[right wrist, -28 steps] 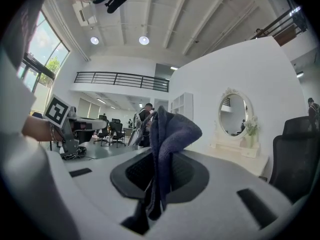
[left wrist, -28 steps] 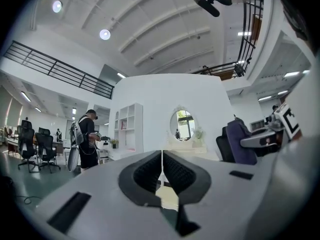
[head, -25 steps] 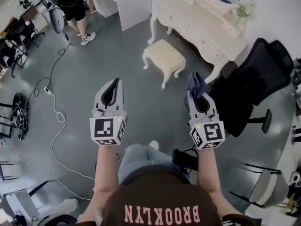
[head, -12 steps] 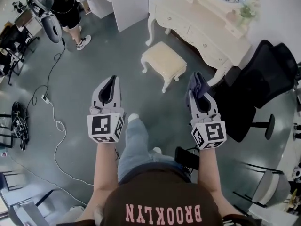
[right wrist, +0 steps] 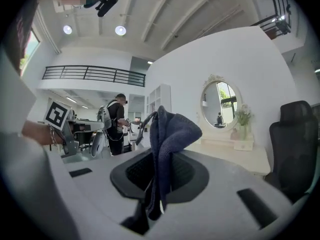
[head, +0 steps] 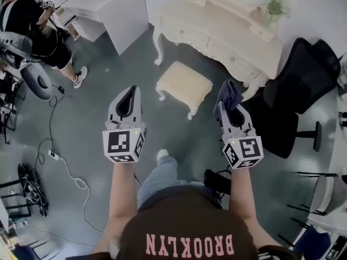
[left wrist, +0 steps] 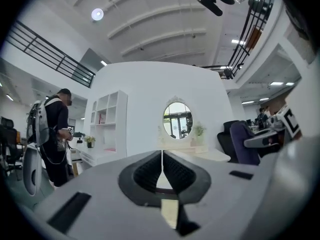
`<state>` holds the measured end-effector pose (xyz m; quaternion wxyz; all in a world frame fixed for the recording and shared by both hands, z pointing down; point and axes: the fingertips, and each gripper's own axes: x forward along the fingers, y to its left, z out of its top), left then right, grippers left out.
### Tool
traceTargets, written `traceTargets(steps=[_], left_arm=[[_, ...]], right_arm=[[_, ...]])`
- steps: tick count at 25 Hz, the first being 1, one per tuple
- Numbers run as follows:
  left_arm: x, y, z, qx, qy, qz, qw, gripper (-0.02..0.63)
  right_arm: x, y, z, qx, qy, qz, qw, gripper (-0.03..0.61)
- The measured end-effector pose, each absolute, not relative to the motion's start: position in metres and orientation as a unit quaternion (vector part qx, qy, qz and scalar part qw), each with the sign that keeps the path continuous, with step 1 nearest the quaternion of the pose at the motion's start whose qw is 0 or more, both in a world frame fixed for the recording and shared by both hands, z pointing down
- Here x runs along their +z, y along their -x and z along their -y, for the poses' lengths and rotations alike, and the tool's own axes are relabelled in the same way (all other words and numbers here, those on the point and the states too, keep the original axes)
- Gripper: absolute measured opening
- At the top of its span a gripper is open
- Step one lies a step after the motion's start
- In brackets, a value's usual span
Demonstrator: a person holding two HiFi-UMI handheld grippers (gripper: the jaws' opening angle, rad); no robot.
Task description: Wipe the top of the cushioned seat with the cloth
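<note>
The cushioned seat (head: 184, 84) is a small cream stool with white curved legs, standing on the grey floor in front of the dressing table in the head view. My right gripper (head: 226, 100) is shut on a dark blue cloth (head: 228, 95), held in the air to the right of the stool. That cloth (right wrist: 167, 134) bunches up between the jaws in the right gripper view. My left gripper (head: 128, 100) is shut with nothing in it, to the left of the stool, and its jaws (left wrist: 162, 160) meet in the left gripper view.
A cream dressing table (head: 217, 31) with a round mirror stands behind the stool. A black office chair (head: 293, 96) is at the right. A white cabinet (head: 116, 10) and a person (head: 38, 37) are at the far left. Cables (head: 59, 156) trail over the floor.
The person holding the grippers has stepped forward, so the stool and dressing table are nearer. Both grippers keep their pose, and the cloth stays in the right one.
</note>
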<state>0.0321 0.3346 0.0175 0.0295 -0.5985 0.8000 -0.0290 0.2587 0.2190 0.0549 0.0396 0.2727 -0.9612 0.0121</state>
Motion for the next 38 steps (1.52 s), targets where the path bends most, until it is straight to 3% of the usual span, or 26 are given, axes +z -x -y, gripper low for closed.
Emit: traceTargets(steps=[12,29,38], left_arm=[[0.047,0.050,-0.233,-0.031,0.677,-0.735,0.002,0.008],[0.115,0.073,-0.080,-0.096,0.746,-0.658,-0.045,0.008],[0.160,0.062,0.034,-0.096,0.777,-0.611,-0.116,0.008]], right_arm=[[0.072,-0.200,-0.166,0.023,-0.365,0.928,0.064,0.037],[0.138,-0.186,-0.037,0.069,-0.443,0.888,0.104,0.037],[0.187,-0.189,0.048,0.128,-0.465,0.865,0.138,0.037]])
